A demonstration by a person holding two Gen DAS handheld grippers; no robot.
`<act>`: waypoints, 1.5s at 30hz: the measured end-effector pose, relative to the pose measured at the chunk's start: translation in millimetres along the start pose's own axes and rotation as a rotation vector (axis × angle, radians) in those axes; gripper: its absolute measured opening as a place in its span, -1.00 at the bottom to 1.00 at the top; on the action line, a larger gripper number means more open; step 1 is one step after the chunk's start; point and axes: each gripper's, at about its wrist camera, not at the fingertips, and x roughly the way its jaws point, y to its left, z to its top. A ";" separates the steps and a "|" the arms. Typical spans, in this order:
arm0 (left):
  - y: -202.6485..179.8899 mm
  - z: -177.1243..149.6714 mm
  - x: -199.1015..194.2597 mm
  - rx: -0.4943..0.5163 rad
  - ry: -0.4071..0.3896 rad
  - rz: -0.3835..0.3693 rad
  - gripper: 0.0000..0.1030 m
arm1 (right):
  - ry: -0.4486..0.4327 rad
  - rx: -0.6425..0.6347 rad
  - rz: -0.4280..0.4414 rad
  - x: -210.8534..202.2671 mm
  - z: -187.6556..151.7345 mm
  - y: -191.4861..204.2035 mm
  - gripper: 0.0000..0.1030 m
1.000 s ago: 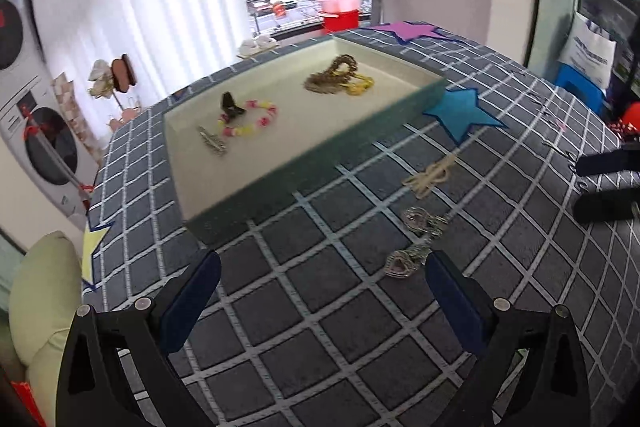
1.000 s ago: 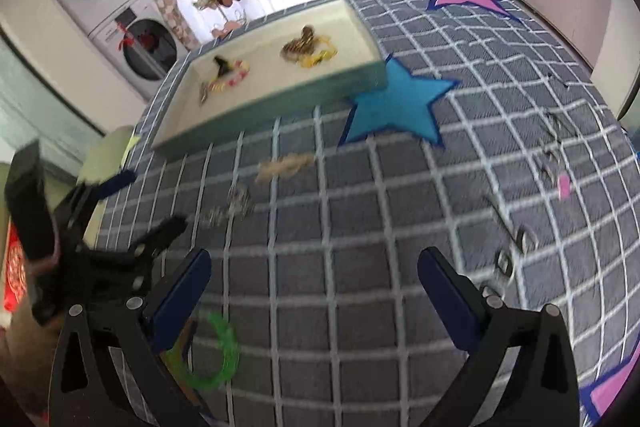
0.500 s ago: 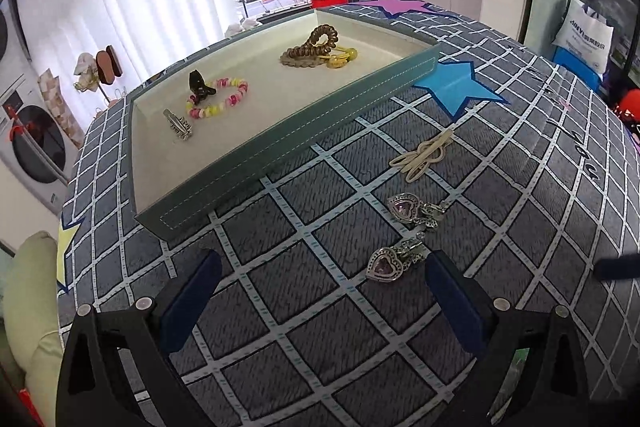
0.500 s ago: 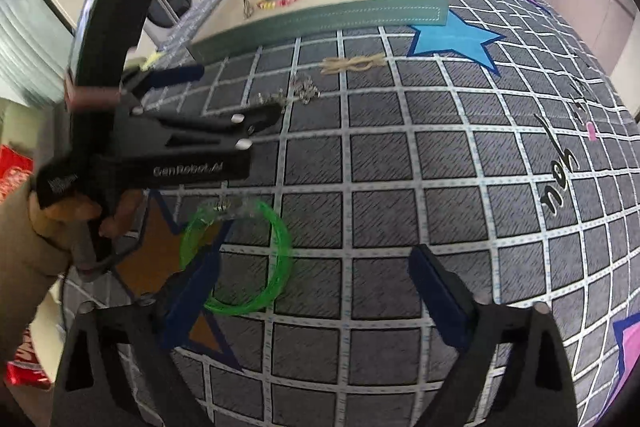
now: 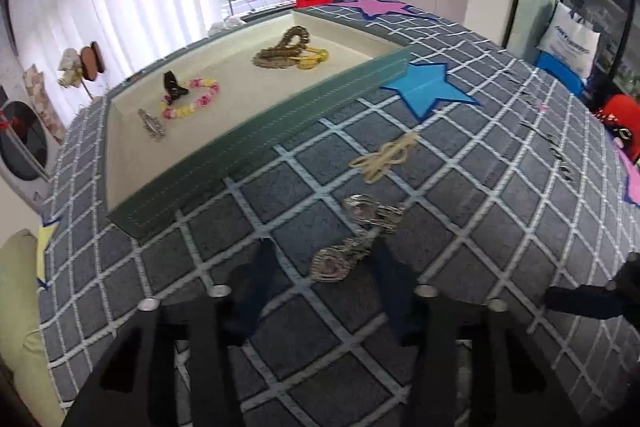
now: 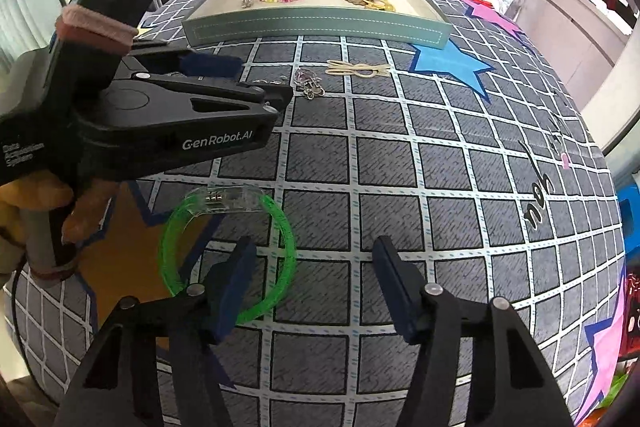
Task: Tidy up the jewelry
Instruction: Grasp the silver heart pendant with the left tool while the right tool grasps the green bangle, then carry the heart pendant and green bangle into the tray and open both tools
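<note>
The left gripper (image 5: 324,263) was held low over the grey grid-patterned cloth (image 5: 500,187), fingers spread around a silver heart-shaped pendant (image 5: 334,263) lying flat, not pinched yet. The right gripper (image 6: 312,279) was hovering nearby, spread open, with a green translucent plastic bangle (image 6: 228,251) lying under its left finger.

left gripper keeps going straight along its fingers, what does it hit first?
Likely the nearer silver heart pendant, lying on the checked cloth between the left gripper fingers, jaws apart. A second pendant is beyond. Height above the cloth is unclear.
</note>
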 end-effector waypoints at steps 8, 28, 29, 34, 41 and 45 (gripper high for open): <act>3.4 -4.9 -5.3 -0.048 -0.001 -0.002 -0.37 | -0.001 -0.004 0.007 -1.4 2.0 5.9 -0.67; 35.7 -19.7 -51.2 -0.262 -0.079 0.060 -0.37 | -0.033 0.148 0.113 -18.1 20.7 -39.9 -0.85; 37.2 -19.5 -54.6 -0.269 -0.089 0.065 -0.37 | -0.037 0.156 0.118 -18.8 23.5 -43.1 -0.85; 45.4 -16.4 -66.6 -0.302 -0.124 0.076 -0.37 | -0.062 0.179 0.124 -24.2 42.1 -59.3 -0.85; 58.6 -2.8 -76.0 -0.338 -0.156 0.089 -0.37 | -0.114 0.194 0.130 -33.4 80.1 -82.0 -0.85; 63.7 6.6 -77.9 -0.349 -0.177 0.093 -0.37 | -0.133 0.182 0.121 -33.9 105.4 -90.4 -0.85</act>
